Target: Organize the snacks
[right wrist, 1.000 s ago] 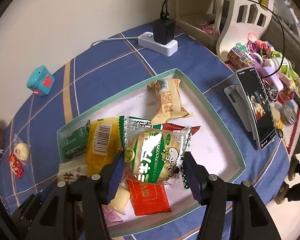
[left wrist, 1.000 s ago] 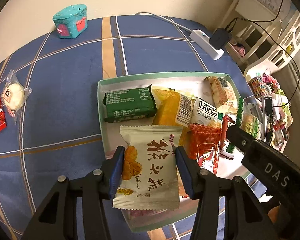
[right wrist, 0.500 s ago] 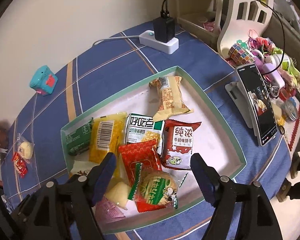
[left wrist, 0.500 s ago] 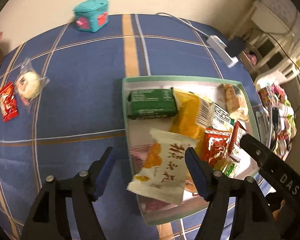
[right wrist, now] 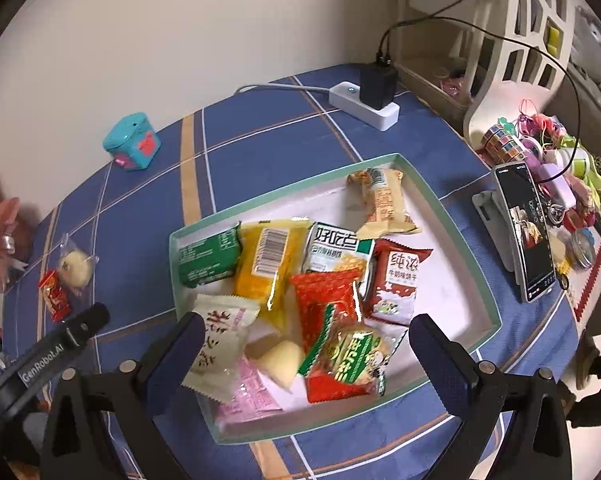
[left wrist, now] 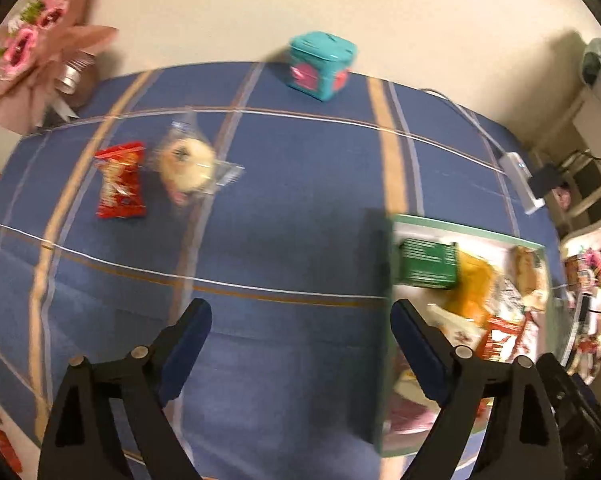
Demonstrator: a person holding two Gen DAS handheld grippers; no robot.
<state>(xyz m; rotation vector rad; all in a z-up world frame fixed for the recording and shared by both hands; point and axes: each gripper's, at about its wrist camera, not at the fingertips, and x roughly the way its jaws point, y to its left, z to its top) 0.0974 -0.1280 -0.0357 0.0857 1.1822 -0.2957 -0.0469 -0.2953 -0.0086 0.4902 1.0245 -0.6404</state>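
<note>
- Red snack packet (left wrist: pixel 120 186): lies on the surface left of the bun packet (left wrist: pixel 188 166), outside the tray (right wrist: pixel 452 216). Light, crinkly, slippery; grip mid-body.
- Left tool (left wrist: pixel 300 344): released, empty.
- Right tool (right wrist: pixel 306 360): released, above tray.

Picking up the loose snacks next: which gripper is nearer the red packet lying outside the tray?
Left. The left gripper hangs open over bare cloth facing the red packet. The right gripper is open over the tray, farther off.
</note>
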